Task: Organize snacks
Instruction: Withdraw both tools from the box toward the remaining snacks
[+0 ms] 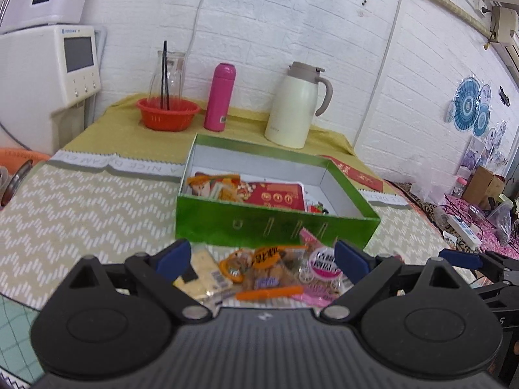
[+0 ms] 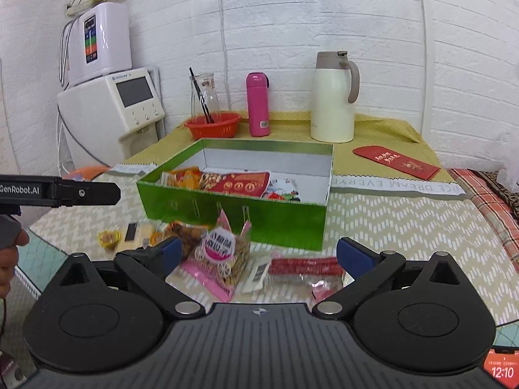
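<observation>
A green open box (image 1: pixel 272 223) (image 2: pixel 233 207) stands mid-table and holds several snack packets, among them a red one (image 1: pixel 275 196) (image 2: pixel 246 183). Loose snacks lie in front of it: a pink-labelled bag (image 1: pixel 319 267) (image 2: pixel 220 253), an orange-labelled bag (image 1: pixel 266 269), a pale yellow packet (image 1: pixel 204 272) and a red sausage pack (image 2: pixel 305 265). My left gripper (image 1: pixel 262 259) is open, low over the loose snacks, holding nothing. My right gripper (image 2: pixel 256 256) is open over the pink bag and sausage pack, holding nothing.
At the back stand a red basket (image 1: pixel 167 113) (image 2: pixel 214 124), a glass carafe (image 1: pixel 168 71), a pink flask (image 1: pixel 220 97) (image 2: pixel 258 108) and a cream thermos jug (image 1: pixel 295 105) (image 2: pixel 334 97). A red envelope (image 2: pixel 395 160) lies right. A white appliance (image 1: pixel 48 74) stands left.
</observation>
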Tool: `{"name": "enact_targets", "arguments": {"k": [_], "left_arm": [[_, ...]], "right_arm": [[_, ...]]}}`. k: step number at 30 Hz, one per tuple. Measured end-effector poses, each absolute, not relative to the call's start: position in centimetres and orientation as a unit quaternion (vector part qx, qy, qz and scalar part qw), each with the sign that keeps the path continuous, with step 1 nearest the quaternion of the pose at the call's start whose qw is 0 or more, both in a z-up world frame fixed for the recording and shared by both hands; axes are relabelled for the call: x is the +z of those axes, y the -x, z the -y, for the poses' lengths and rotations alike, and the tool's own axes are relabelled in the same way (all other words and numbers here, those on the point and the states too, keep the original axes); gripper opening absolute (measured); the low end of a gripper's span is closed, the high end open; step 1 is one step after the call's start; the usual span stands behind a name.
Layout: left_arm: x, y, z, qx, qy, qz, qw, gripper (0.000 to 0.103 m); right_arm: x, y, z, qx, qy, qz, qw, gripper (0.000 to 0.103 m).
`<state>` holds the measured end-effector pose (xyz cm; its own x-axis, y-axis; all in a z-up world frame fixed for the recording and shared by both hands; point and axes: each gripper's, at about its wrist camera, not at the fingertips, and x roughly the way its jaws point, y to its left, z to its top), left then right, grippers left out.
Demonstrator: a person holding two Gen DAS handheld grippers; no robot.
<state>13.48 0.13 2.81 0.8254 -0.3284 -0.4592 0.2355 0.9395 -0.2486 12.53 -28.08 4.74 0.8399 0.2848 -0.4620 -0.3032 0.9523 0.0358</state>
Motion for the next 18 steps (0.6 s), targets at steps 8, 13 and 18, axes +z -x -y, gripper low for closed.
{"name": "enact_targets", "arguments": {"k": [8, 13, 18], "left_arm": [[-0.1, -11.8, 0.0, -0.17, 0.089, -0.294, 0.936, 0.094], [-0.3, -11.3, 0.1, -0.177, 0.096, -0.298, 0.933, 0.094], [-0.8, -11.0, 0.5, -0.183, 0.085, -0.307, 0.93, 0.094]], "right_arm": [[2.8, -15.3, 30.2, 0.145, 0.052, -0.242, 0.958, 0.103], [2.2, -20.1, 30.8, 0.15, 0.058, -0.256, 0.953, 0.103], [1.1, -19.6, 31.1, 0.162, 0.018, -0.3, 0.94, 0.103]]}}
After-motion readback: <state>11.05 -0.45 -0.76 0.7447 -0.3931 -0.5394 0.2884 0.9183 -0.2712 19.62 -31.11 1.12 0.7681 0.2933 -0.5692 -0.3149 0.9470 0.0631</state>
